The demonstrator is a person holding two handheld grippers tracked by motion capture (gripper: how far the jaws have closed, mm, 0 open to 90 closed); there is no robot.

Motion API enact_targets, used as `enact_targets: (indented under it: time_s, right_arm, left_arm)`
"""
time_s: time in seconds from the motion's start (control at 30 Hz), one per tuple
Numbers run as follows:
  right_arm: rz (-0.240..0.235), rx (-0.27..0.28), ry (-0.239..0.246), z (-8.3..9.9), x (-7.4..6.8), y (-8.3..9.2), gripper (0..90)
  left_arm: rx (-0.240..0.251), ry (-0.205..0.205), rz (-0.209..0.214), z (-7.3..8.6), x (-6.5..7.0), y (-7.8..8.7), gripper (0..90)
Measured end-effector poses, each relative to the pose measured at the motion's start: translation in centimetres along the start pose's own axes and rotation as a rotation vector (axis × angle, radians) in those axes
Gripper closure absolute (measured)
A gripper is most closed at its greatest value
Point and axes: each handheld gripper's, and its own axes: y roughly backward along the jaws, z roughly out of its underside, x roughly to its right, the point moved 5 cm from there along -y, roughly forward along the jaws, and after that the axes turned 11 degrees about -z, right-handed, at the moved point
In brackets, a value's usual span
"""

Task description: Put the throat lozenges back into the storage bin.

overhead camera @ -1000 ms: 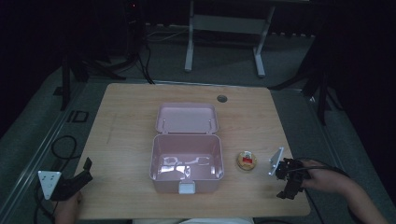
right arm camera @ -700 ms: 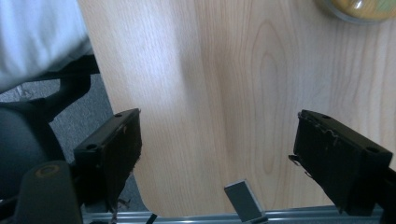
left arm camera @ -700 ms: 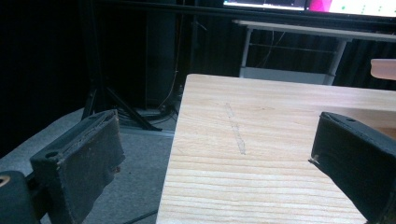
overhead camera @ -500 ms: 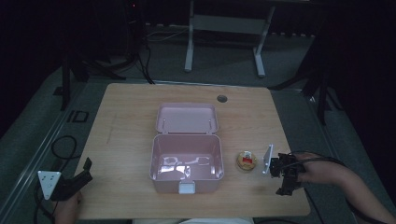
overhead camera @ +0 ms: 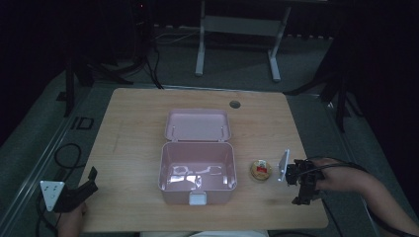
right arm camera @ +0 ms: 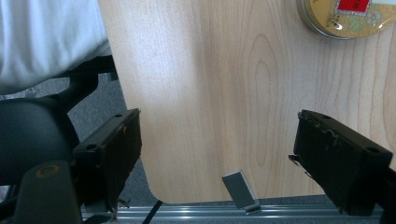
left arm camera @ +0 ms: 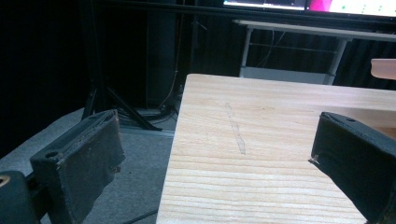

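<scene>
A wooden table (overhead camera: 133,148) seen from above in a dim room; at its middle sits a pink plastic box (overhead camera: 197,173), its hinged lid (overhead camera: 197,126) thrown back flat toward the far edge, its inside bare and glossy, a pale latch on its near wall. Just to the right of the box lies a small round gold tin (overhead camera: 260,170) with a red label on top; the writing on that label is too small to read. The right gripper (overhead camera: 300,185) sits close to the right of the tin without touching it, held by a hand coming in from the lower right; its two black jaws stand wide apart with nothing between them. In the right gripper view the tin (right arm camera: 348,18) shows at the top right, gold rim with fine print that cannot be read, red patch in the centre; bare wood lies between the jaws. The left gripper (overhead camera: 81,187) rests at the table's near left corner, well apart from the box; in the left gripper view its jaws are spread wide over the table edge, holding nothing. Faint letters on the floor at the left may read "ID".
</scene>
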Motion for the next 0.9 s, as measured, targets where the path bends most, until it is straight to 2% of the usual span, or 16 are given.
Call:
enact_targets:
  time_s: [0.5,0.67,0.8,0.9]
  right_arm:
    - [0.012,-0.006,0.002,-0.4,-0.2,1.4,15.0]
    - [0.015,-0.003,-0.002,-0.9,0.0,1.7,14.9]
    - [0.022,-0.027,-0.008,-1.2,0.0,1.6,14.4]
    - [0.017,-0.017,0.007,-1.9,0.1,1.6,14.4]
  left_arm:
    - [0.0,0.0,0.0,0.0,0.0,0.0,2.5]
    - [0.001,0.003,0.001,0.0,0.0,0.0,2.5]
    - [0.001,0.002,0.005,0.0,0.0,0.0,2.5]
    - [0.001,0.003,0.005,0.0,0.0,0.0,2.5]
